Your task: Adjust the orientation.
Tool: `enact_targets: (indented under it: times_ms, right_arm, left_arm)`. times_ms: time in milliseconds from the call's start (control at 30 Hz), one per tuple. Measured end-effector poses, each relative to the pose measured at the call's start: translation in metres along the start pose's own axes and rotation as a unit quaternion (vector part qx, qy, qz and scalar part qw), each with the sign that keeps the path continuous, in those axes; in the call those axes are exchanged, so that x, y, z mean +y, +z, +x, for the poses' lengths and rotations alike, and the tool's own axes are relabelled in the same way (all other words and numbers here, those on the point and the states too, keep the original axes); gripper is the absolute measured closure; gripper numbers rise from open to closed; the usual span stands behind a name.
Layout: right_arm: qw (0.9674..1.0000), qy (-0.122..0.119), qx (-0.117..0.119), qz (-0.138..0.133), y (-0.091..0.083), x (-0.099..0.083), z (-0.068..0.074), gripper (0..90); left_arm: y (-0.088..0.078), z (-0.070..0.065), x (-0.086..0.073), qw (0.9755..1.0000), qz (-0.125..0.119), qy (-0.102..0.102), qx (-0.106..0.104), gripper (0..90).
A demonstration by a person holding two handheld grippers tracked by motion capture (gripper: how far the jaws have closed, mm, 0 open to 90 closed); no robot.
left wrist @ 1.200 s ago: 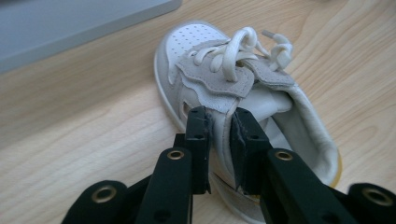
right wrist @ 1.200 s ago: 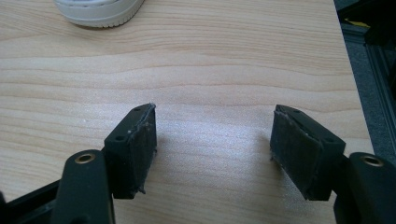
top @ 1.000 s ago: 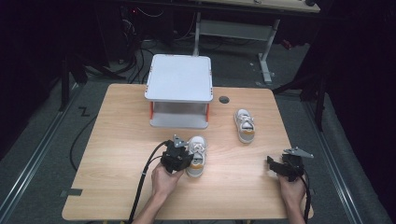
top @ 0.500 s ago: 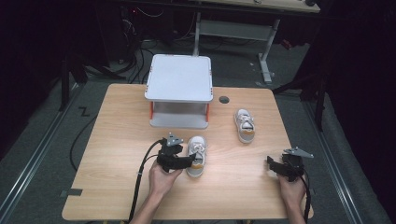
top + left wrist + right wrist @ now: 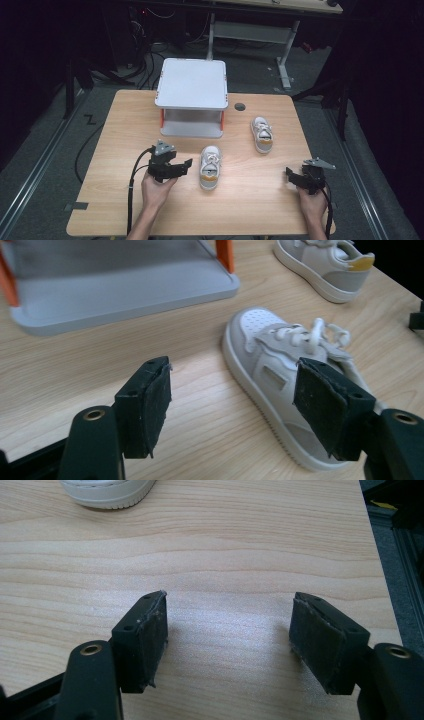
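Releasing: the left gripper (image 5: pixel 186 164) sits just left of the near shoe (image 5: pixel 210 167), which lies flat mid-table, toe toward the shelf stand (image 5: pixel 192 92); its jaws have just been opening and stand wide, nothing pressed between them.
Right gripper (image 5: pixel 293 176): spread wide over bare wood, holding nothing.
Second shoe (image 5: pixel 262 134): right of the stand.
Risk: a jaw pad (image 5: pixel 329 407) close to the laces could snag and drag the shoe.
Surface: pale wooden table (image 5: pixel 125 130), dark room, cables on the floor.
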State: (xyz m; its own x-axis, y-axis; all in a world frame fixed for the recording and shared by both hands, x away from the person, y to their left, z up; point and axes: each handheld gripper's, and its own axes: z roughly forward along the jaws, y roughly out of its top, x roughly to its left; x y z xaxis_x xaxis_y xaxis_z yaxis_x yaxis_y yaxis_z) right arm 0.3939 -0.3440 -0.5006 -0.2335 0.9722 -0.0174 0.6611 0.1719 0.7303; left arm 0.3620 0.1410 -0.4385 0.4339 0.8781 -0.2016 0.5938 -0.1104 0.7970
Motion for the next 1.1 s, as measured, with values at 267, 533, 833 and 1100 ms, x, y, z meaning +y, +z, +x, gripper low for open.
enact_targets:
  times_ms: [267,533,833,1100]
  right_arm:
    - [1.0000,0.000,0.000,0.000,0.000,0.000,0.000,32.2]
    - [1.0000,0.000,0.000,0.000,0.000,0.000,0.000,32.2]
    - [1.0000,0.001,-0.001,0.000,0.000,0.000,0.000,32.6]
    - [1.0000,-0.002,-0.001,-0.003,0.000,0.000,0.000,35.4]
  left_arm:
    - [-0.007,0.024,-0.014,0.9995,0.003,-0.021,0.022,31.1]
    - [-0.005,0.038,-0.027,0.9983,0.008,-0.033,0.048,31.0]
    - [0.002,0.050,-0.042,0.9937,-0.001,-0.038,0.105,31.8]
    - [0.007,0.056,-0.049,0.9898,-0.003,-0.030,0.139,33.1]
